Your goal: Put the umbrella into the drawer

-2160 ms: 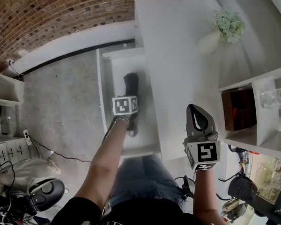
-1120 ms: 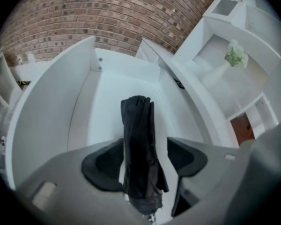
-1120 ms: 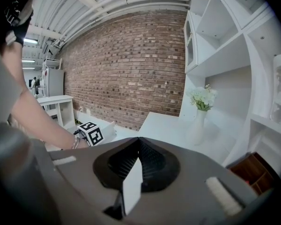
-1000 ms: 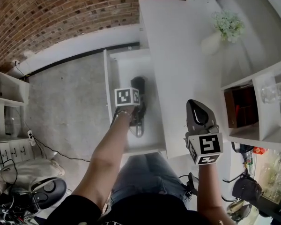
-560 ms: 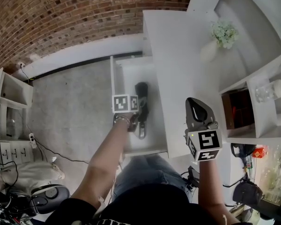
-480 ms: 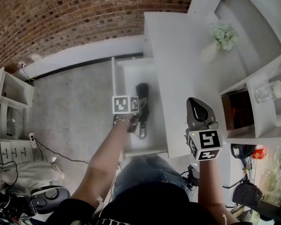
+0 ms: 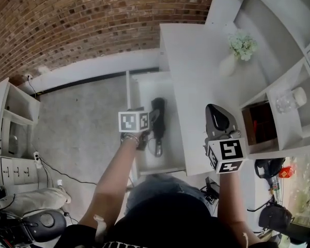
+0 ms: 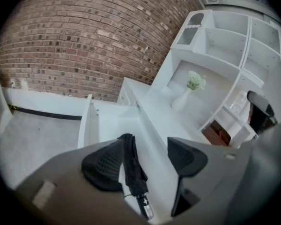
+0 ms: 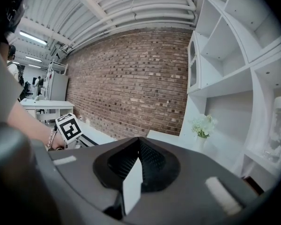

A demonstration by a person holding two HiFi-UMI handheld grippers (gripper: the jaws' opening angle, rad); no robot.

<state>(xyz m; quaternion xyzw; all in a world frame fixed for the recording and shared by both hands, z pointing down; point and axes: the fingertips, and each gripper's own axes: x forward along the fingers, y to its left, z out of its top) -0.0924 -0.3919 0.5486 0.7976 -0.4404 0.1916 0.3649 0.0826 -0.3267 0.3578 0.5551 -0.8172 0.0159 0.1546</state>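
Note:
A folded black umbrella (image 7: 156, 119) lies lengthwise on the floor of the open white drawer (image 7: 144, 87), its silver handle end toward me. My left gripper (image 7: 149, 117) hovers over the drawer's left part, just beside the umbrella and apart from it. In the left gripper view the gripper (image 8: 145, 161) stands open, and the umbrella (image 8: 132, 170) shows below, between the black pads, untouched on the drawer (image 8: 110, 121) floor. My right gripper (image 7: 215, 111) is shut and holds nothing above the front of the desk top. Its jaws (image 9: 139, 161) meet in the right gripper view.
The white desk top (image 7: 196, 71) runs right of the drawer, with a vase of white flowers (image 7: 236, 50) at its back. Shelves at the right hold a glass jar (image 7: 287, 101) and a brown box (image 7: 256, 125). A low white shelf unit (image 7: 13, 123) stands on the floor at the left.
My left gripper has shifted left off the umbrella, which stays lying in the drawer. The head camera has tilted, so the scene sits lower. The right gripper has kept its place.

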